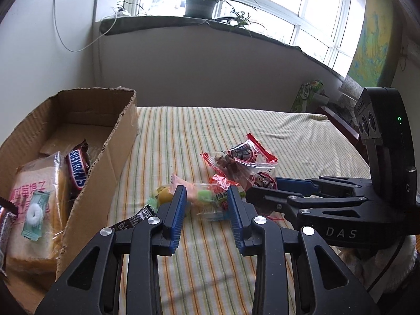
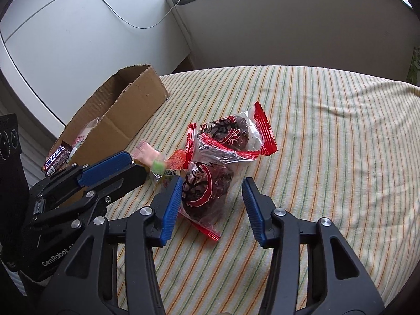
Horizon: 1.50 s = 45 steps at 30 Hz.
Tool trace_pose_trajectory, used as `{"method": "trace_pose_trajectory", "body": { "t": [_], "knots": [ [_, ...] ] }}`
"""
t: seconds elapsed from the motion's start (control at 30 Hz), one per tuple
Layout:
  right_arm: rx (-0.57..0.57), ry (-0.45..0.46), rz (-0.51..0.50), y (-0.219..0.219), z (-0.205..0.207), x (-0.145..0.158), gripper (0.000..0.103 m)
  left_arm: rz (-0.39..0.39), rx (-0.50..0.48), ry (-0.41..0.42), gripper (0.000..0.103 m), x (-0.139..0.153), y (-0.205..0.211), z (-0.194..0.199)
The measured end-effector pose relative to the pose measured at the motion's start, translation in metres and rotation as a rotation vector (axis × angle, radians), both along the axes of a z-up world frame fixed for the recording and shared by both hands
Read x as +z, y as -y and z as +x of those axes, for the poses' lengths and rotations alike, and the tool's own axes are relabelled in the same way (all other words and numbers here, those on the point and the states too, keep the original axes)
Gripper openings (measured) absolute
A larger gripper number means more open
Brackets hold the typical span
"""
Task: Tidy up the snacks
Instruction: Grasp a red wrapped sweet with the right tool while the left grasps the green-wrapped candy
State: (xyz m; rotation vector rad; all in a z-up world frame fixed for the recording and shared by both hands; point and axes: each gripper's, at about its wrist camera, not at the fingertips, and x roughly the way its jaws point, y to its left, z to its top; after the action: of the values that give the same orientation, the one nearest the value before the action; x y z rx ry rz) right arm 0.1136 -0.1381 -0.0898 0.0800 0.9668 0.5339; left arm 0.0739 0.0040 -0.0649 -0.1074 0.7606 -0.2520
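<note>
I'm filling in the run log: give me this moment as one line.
left tool open over small candies | right tool open around red-wrapped snack | cardboard box partly filled

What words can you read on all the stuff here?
"SNICKERS" on the brown chocolate bar in the cardboard box.
"DAS" on the body of the right gripper, seen from the left wrist.
"GenRobot A", cut off, on the body of the left gripper, seen from the right wrist.
Pink Chinese characters on the bread packet: too blurred to read.
Print on the red-edged snack packets and small candies: too small to read.
</note>
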Motion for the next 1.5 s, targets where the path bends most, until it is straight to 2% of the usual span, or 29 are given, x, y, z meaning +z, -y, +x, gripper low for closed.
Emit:
{"method": "trace_pose_trajectory", "body": {
  "t": [0.17,0.33,0.6,0.67,0.7,0.93,1.23,1.5],
  "knots": [
    [-0.018,0.007,-0.007,0.009,0.0,0.001,0.044,0.034,-0.027,-0.032,0.027,-0.011,0.012,0.012],
    [-0.036,0.025,-0.04,0.017,0.0,0.004,0.043,0.027,-0.019,-0.064,0.027,-0.016,0.01,0.019],
    [-0.052,0.035,-0.056,0.025,0.001,0.005,0.043,0.022,-0.035,-0.071,0.027,-0.018,0.01,0.018],
    [-0.046,0.032,-0.065,0.023,0.001,0.004,0.042,0.024,-0.042,-0.071,0.025,-0.017,0.011,0.018],
    [-0.042,0.033,-0.073,0.022,0.0,0.003,0.04,0.025,-0.045,-0.068,0.021,-0.017,0.012,0.017],
    [-0.042,0.064,-0.09,0.017,-0.004,0.006,0.037,0.057,-0.036,-0.046,0.017,-0.015,0.018,0.012],
    [-0.05,0.091,-0.057,0.026,-0.015,0.022,0.037,0.023,-0.026,0.002,0.017,0.001,0.011,-0.005],
    [-0.034,0.155,-0.016,0.015,-0.024,0.053,0.037,-0.033,0.006,0.096,0.017,0.034,-0.011,-0.027]
  ]
}}
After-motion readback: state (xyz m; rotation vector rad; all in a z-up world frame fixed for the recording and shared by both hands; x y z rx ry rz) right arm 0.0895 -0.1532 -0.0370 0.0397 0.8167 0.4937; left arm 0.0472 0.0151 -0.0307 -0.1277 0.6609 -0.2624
